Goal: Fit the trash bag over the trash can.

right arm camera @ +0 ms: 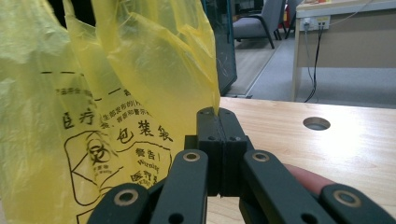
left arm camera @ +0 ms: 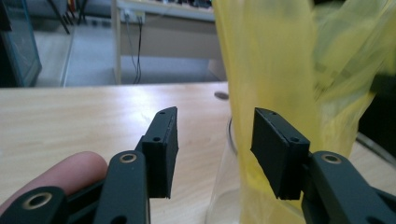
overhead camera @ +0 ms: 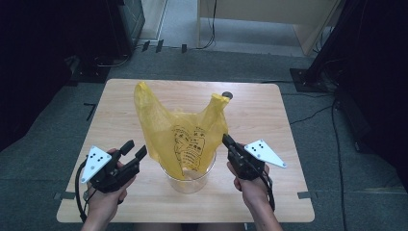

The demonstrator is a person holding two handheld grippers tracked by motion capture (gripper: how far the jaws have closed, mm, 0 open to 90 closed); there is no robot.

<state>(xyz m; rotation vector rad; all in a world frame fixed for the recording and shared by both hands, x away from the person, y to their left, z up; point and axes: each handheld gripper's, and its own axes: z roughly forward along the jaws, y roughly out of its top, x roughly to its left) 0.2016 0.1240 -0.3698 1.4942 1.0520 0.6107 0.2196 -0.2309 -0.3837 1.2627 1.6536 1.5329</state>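
A: Why does the right gripper (right arm camera: 218, 112), at about four o'clock on the table (overhead camera: 269, 115), sit pinched tight on the yellow bag's (overhead camera: 180, 130) edge?

B: Probably to keep that side up while the bag lines the clear cup (overhead camera: 188, 179) at six o'clock.

A: And the left gripper (left arm camera: 215, 140) at eight o'clock?

B: Its jaws stand apart with nothing between them, just beside the bag, likely about to take a fresh hold. The bag's handles stand up toward twelve.
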